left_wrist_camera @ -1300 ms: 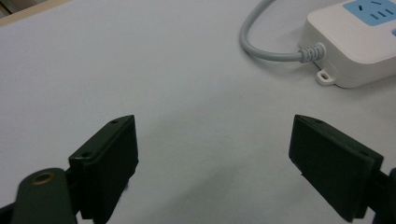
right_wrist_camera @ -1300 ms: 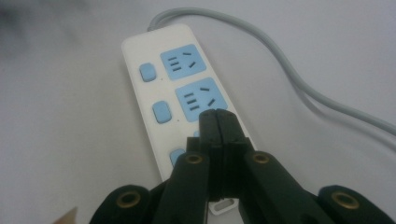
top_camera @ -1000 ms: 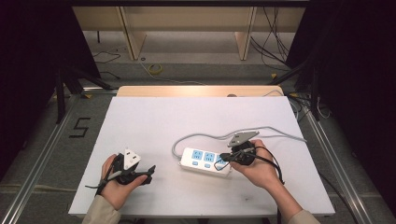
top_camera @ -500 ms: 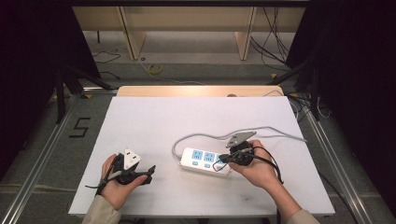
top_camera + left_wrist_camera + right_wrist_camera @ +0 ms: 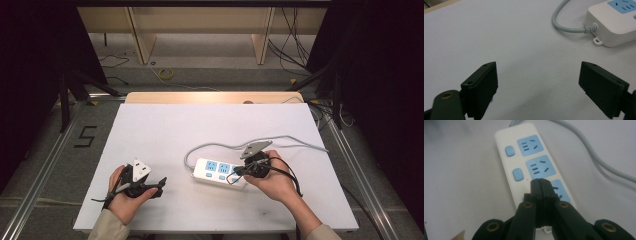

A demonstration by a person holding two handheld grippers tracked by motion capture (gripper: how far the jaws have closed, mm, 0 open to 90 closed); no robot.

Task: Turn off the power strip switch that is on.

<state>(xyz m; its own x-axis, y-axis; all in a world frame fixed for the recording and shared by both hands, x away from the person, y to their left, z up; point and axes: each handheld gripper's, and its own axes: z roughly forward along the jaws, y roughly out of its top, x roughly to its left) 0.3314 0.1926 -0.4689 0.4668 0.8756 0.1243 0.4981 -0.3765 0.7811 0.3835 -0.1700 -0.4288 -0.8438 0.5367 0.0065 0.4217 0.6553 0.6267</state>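
A white power strip (image 5: 218,172) with blue sockets lies right of the table's middle, its grey cable (image 5: 260,142) looping back and off to the right. My right gripper (image 5: 240,171) is shut, its tips resting over the strip's near end. In the right gripper view the closed jaws (image 5: 540,184) sit just over the third blue socket (image 5: 560,191), beside two blue switches (image 5: 517,174). My left gripper (image 5: 161,184) rests on the table at the front left with its jaws wide apart. In the left gripper view (image 5: 537,82) nothing lies between them; the strip's cable end (image 5: 610,23) is farther off.
The white table top (image 5: 165,130) has a wooden strip along its far edge (image 5: 212,96). Metal frame rails run along both sides, and cables lie on the floor behind. A black cable (image 5: 290,175) trails from the right gripper over the hand.
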